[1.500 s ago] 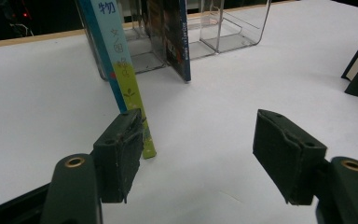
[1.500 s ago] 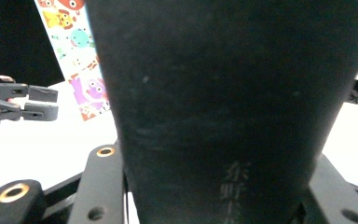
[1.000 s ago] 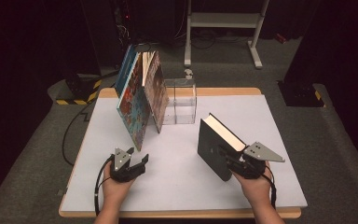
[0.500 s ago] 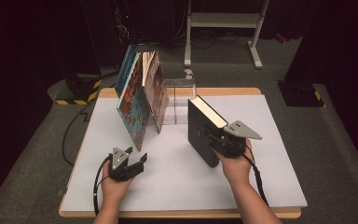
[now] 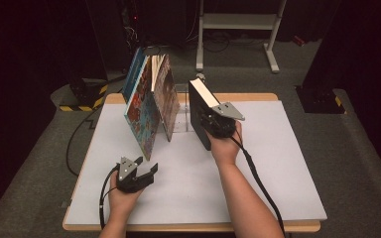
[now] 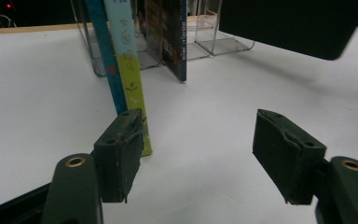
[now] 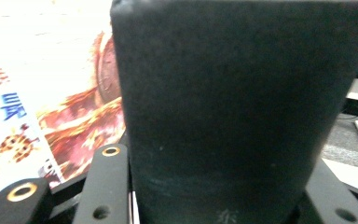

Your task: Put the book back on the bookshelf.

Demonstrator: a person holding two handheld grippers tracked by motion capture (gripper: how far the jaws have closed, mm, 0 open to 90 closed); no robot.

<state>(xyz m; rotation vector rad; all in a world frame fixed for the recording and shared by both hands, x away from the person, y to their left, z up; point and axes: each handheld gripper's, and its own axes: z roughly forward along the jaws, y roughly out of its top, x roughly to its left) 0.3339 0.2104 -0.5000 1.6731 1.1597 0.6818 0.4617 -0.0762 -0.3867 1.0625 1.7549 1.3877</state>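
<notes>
We now have the black book (image 5: 199, 113) carried up from the open table to just beside the leaning books (image 5: 151, 106), right at the clear rack (image 5: 181, 119). Our right gripper (image 5: 217, 124) is clamped across its spine, holding it upright and off the table. Judging by that, the next step is slotting it into the rack. Our left gripper (image 5: 138, 173) hasn't shifted: it rests near the table's front, jaws apart and empty.
</notes>
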